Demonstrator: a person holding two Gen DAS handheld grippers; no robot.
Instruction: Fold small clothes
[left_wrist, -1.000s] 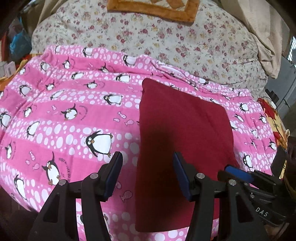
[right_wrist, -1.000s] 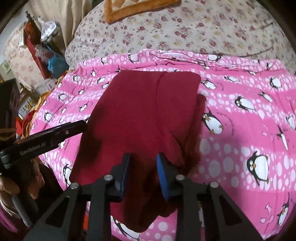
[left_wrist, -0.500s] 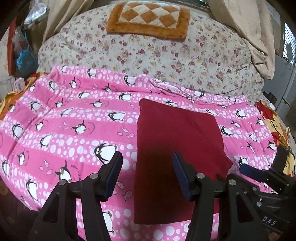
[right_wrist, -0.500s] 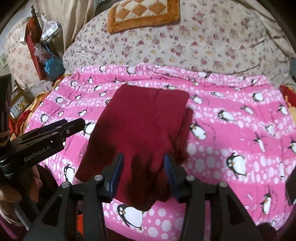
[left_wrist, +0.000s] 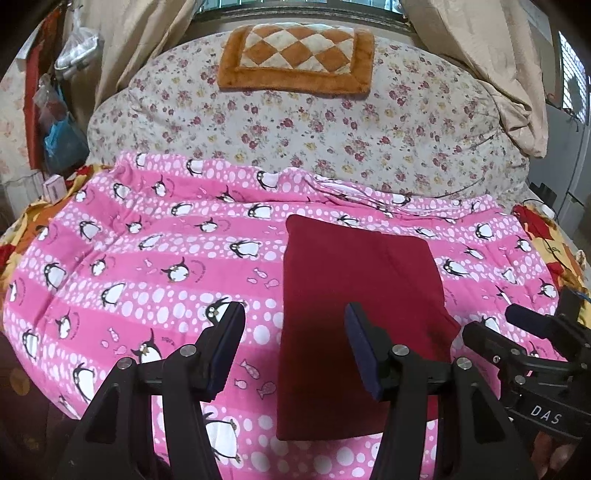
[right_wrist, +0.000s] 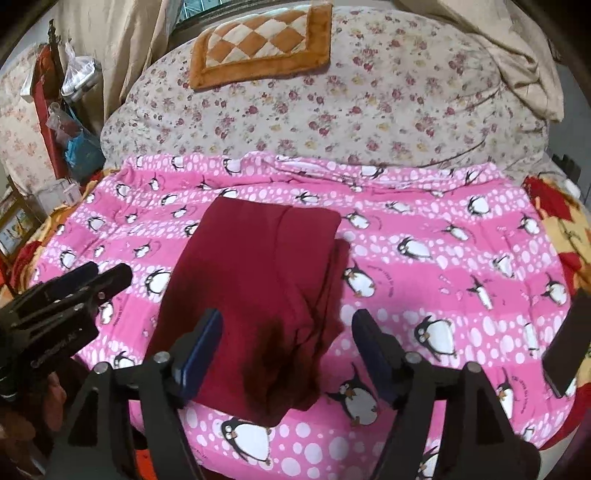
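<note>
**Red garment lies folded on the penguin blanket**

A dark red garment (left_wrist: 354, 295) rests flat on the pink penguin blanket (left_wrist: 147, 258), folded into a long rectangle with its narrow end toward the floral quilt (left_wrist: 314, 129). Seen from my right wrist camera, the same garment (right_wrist: 258, 277) shows a second layer sticking out along its right edge, and its near end is bunched and wrinkled where it drapes over the blanket's front edge. My left gripper (left_wrist: 293, 347) hangs above the blanket at the garment's near left corner, fingers apart and empty. My right gripper (right_wrist: 286, 350) hovers above the garment's near end; its jaws are opening, with the cloth below them but no pad pressing on it. Beyond the blanket, an orange checked cushion (left_wrist: 295, 55) sits on the quilt. Each gripper also appears at the edge of the other's view, on either side of the garment.
</note>
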